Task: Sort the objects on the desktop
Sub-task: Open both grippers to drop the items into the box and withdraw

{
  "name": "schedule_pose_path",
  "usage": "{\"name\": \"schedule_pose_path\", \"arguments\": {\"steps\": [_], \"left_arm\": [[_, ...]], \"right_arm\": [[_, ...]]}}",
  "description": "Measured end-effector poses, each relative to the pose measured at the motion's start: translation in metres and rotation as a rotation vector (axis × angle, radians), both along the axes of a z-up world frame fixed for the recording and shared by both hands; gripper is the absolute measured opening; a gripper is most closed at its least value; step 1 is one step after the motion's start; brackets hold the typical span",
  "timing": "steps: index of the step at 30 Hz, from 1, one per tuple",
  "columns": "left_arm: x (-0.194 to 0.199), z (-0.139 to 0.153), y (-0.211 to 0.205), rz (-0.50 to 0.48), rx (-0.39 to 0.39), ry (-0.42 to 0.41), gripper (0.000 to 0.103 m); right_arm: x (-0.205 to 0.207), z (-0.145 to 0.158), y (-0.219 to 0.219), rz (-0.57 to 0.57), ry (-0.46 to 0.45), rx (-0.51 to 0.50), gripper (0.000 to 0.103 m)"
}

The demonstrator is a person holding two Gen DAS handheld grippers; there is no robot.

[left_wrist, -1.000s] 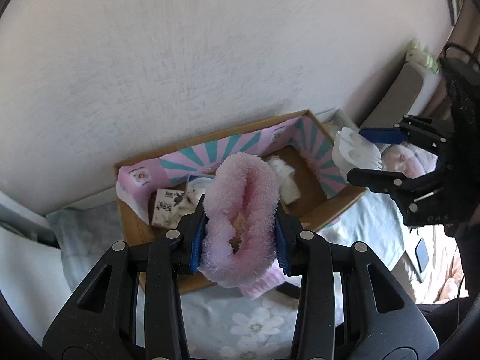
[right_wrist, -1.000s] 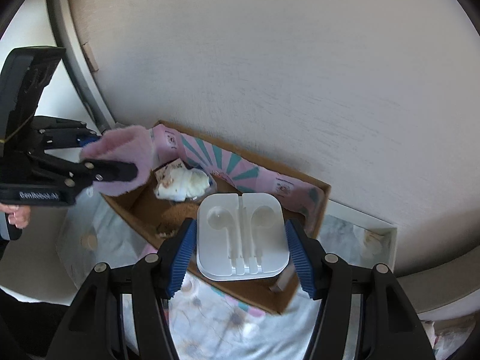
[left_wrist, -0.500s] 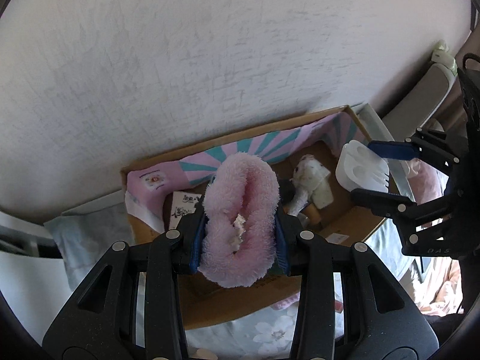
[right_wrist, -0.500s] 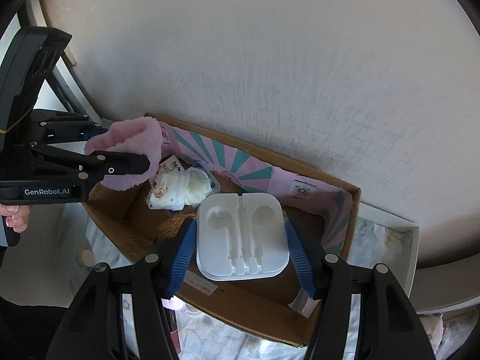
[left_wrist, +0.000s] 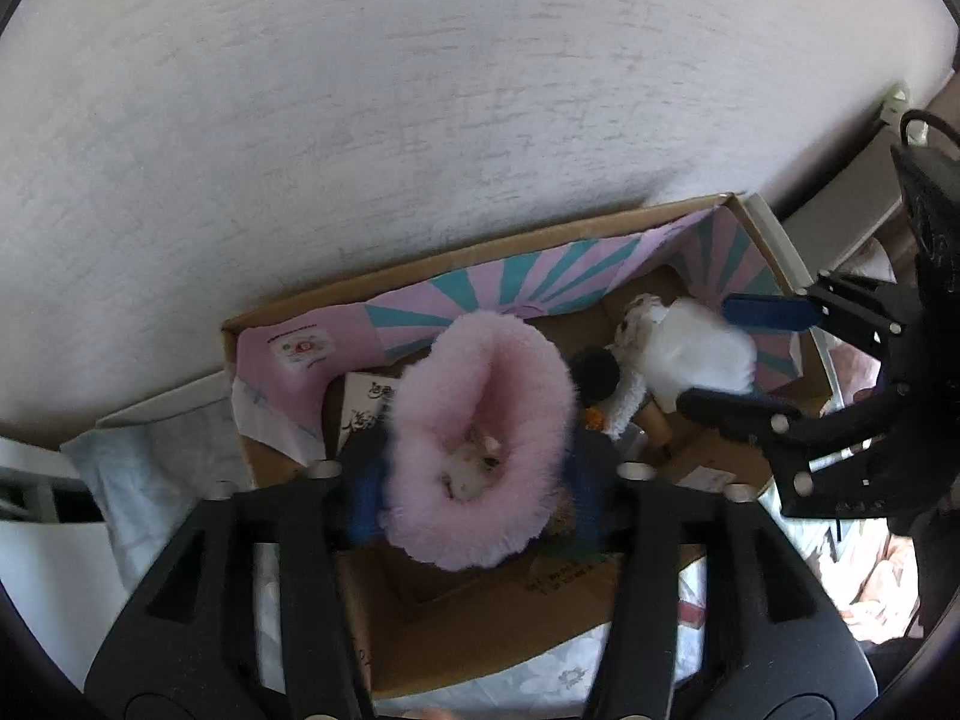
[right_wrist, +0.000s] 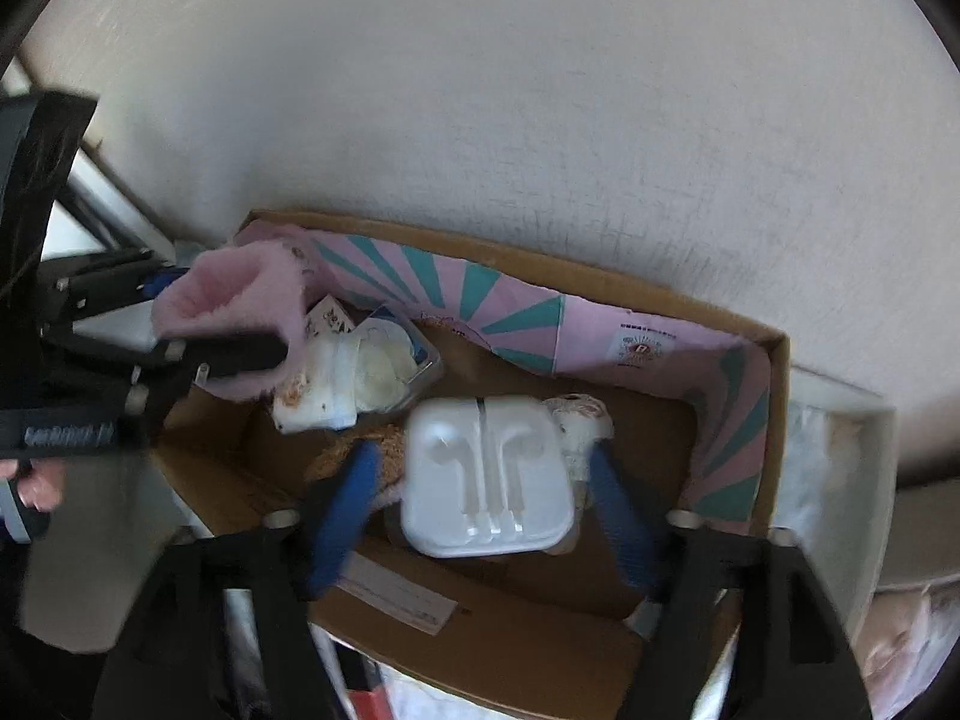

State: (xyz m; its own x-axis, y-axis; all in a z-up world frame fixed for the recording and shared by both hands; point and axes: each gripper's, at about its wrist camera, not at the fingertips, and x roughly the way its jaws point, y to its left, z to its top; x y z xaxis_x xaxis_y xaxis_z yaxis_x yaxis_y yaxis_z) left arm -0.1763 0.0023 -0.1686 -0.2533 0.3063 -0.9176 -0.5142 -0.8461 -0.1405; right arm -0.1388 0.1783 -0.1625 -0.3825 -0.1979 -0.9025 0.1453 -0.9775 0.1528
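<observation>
A: How stand the fingers of the left gripper [left_wrist: 474, 480] at this moment?

B: They have just been opening; the blue pads are spread, and the pink fluffy item [left_wrist: 480, 444] sits between them, puffed out into a ring; the picture is blurred there, so I cannot tell if the pads touch the fluff or are just beside it; I see no pinch on it.

A: And where is this item?

B: It is over the cardboard box [left_wrist: 288, 312], above the left part of the inside; beyond the fingers is the pink and teal striped lining [left_wrist: 498, 291] of the box wall; to the left of the fingers, inside the box, lies a white card with black writing [left_wrist: 366, 402].

A: What about the right gripper [right_wrist: 486, 492]?

B: Its fingers have also just been opening; they are spread wide, with a visible gap on both sides of the white earphone case [right_wrist: 487, 474]; the case is between them and apart from both pads, over the middle of the box floor; whether it rests on the things below, I cannot tell.

A: What lies near it?

B: Beyond the left finger, a clear plastic tray with crumpled white tissue [right_wrist: 372, 372]; just under the case, something brown and fuzzy [right_wrist: 360, 450].
</observation>
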Motion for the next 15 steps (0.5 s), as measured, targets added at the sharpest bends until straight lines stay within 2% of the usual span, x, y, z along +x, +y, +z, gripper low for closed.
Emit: {"name": "schedule_pose_path", "arguments": {"steps": [1, 4, 15], "left_arm": [[0.001, 0.001, 0.001, -0.001, -0.004, 0.011, 0.103], [0.005, 0.009, -0.001, -0.009, 0.003, 0.041, 0.103], [0.014, 0.025, -0.009, 0.027, 0.008, 0.058, 0.103]], "right_arm": [[0.002, 0.002, 0.002, -0.005, 0.024, -0.015, 0.079], [0.006, 0.008, 0.008, -0.032, 0.062, -0.01, 0.079], [0.015, 0.019, 0.015, -0.034, 0.075, -0.001, 0.079]]}}
